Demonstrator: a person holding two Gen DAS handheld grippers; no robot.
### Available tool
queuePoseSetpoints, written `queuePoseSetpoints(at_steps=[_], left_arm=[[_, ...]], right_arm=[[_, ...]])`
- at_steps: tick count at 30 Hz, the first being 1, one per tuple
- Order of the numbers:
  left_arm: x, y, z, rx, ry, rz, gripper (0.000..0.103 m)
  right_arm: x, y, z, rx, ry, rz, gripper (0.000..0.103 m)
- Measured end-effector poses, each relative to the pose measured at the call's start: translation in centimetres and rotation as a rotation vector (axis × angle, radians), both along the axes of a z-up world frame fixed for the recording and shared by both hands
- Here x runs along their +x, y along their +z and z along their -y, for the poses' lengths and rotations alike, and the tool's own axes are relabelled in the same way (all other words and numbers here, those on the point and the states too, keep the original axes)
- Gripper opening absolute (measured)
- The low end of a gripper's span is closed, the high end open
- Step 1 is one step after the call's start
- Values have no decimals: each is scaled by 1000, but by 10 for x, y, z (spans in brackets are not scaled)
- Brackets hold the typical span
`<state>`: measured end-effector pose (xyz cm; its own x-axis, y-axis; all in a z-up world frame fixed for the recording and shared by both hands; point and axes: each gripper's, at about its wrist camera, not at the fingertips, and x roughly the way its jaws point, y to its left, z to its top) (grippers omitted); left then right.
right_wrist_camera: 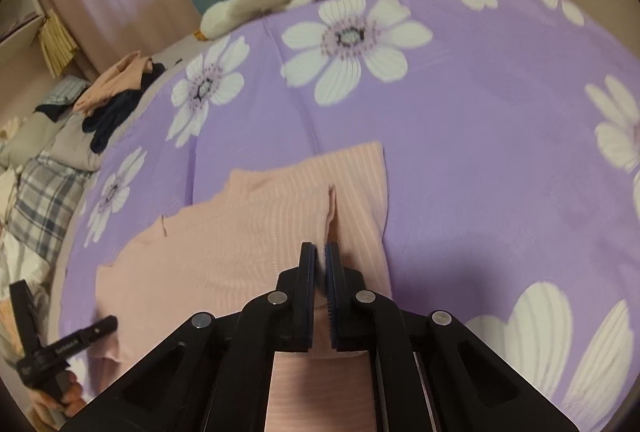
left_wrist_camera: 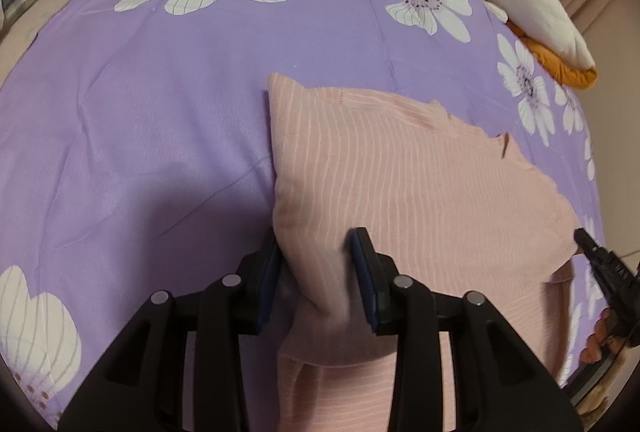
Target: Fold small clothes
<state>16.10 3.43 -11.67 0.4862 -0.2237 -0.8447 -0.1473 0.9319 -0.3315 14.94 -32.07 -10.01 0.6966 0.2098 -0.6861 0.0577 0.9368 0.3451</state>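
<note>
- Left wrist view: black fingers of the left gripper (left_wrist_camera: 320,272) stand wide apart, and a raised fold of the pink striped garment (left_wrist_camera: 400,184) sits between the blue pads; whether they press it, I cannot tell.
- Beyond them, the garment lies spread on the purple flowered bedspread (left_wrist_camera: 160,112), its near part folded over itself.
- At the right edge, the tip of the right gripper (left_wrist_camera: 592,248) shows beside the garment's corner.
- A cream and orange pile of clothes (left_wrist_camera: 528,0) lies at the far right.
- Right wrist view: nearest the lens, the right gripper (right_wrist_camera: 319,264) is nearly closed, pinching a thin edge of the pink striped garment (right_wrist_camera: 240,232).
- The left gripper (right_wrist_camera: 60,332) stands open at the lower left, beside the garment's edge.
- Behind, a loose heap of clothes (right_wrist_camera: 116,92) lies off the purple flowered bedspread (right_wrist_camera: 500,152).
</note>
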Motion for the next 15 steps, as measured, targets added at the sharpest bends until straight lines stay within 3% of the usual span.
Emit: queuePoseSetpoints(at_steps=[9, 15], left_arm=[[-2, 5, 12, 56, -24, 18, 33], [-2, 8, 11, 44, -27, 28, 33]], right_arm=[[2, -1, 1, -55, -25, 2, 6], [3, -7, 6, -65, -42, -25, 6]])
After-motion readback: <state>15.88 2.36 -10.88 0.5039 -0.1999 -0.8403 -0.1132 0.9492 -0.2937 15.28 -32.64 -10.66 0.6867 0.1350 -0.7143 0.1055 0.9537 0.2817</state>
